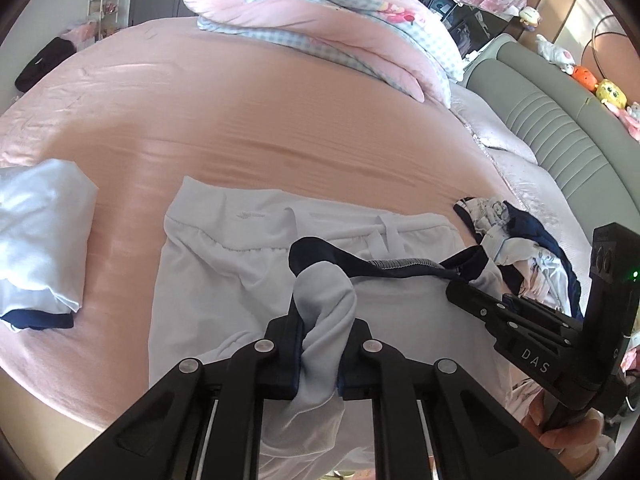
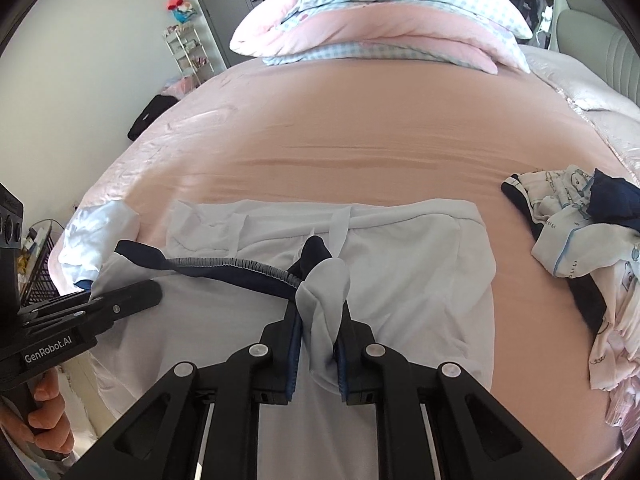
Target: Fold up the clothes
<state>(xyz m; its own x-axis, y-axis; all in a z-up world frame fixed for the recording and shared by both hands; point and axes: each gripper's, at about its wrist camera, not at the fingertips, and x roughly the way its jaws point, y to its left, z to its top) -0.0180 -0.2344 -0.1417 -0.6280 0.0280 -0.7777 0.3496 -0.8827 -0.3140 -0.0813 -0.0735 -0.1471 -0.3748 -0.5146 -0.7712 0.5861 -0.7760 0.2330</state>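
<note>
A pale blue garment with a navy elastic band (image 1: 400, 269) is stretched between my two grippers, just above the bed. My left gripper (image 1: 324, 320) is shut on one bunched corner of it, and in the right wrist view that gripper (image 2: 148, 294) reaches in from the left. My right gripper (image 2: 320, 320) is shut on the other corner and shows at the right in the left wrist view (image 1: 472, 296). The navy band (image 2: 232, 268) runs taut between them. Under it, white drawstring shorts (image 1: 224, 248) (image 2: 420, 248) lie flat on the pink sheet (image 1: 280, 128).
A folded pale blue garment (image 1: 40, 240) lies to the left of the shorts, and a pile of printed clothes (image 2: 580, 240) to the right. A pink duvet (image 1: 320, 32) is heaped at the far end. The padded headboard (image 1: 560, 128) bounds the right side. A dark basket (image 2: 36, 272) stands beside the bed.
</note>
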